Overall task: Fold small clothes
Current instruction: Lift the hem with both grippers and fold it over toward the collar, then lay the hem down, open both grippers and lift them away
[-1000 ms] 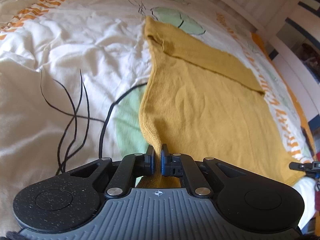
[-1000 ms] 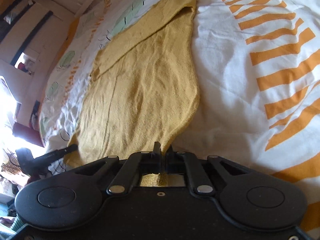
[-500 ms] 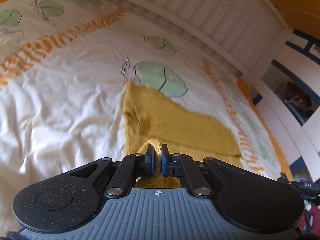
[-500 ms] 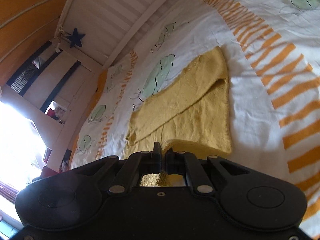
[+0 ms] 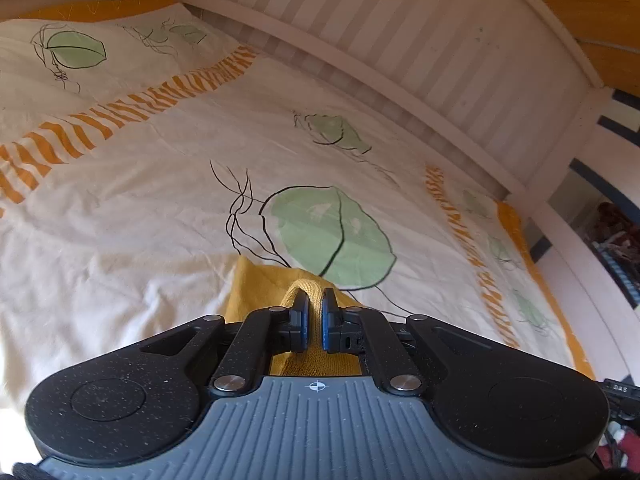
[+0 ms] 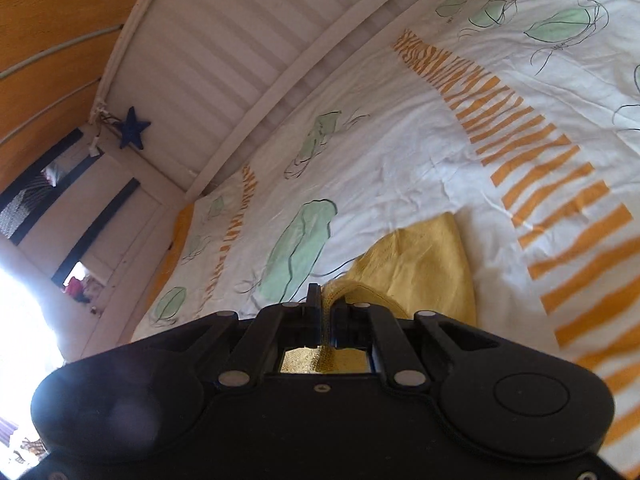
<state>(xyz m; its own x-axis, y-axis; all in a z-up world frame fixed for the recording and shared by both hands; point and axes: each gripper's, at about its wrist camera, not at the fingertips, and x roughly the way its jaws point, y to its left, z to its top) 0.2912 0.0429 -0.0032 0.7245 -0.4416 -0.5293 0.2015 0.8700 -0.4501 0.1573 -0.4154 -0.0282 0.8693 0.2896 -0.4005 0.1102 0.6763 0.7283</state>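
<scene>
Garment point(image 5: 256, 288) edge now nearer headboard point(image 5: 400, 40)

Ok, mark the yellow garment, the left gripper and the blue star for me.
yellow garment point(image 6: 432, 268), right wrist view, flat upper layer.
left gripper point(image 5: 314, 312), left wrist view, between fingertips pinching the cloth.
blue star point(image 6: 133, 133), right wrist view, centre.

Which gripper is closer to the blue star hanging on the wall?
Right. The blue star shows only in the right gripper camera, up to its left; the left gripper, clamping the same yellow garment, never sees it, so I'm guessing.
</scene>
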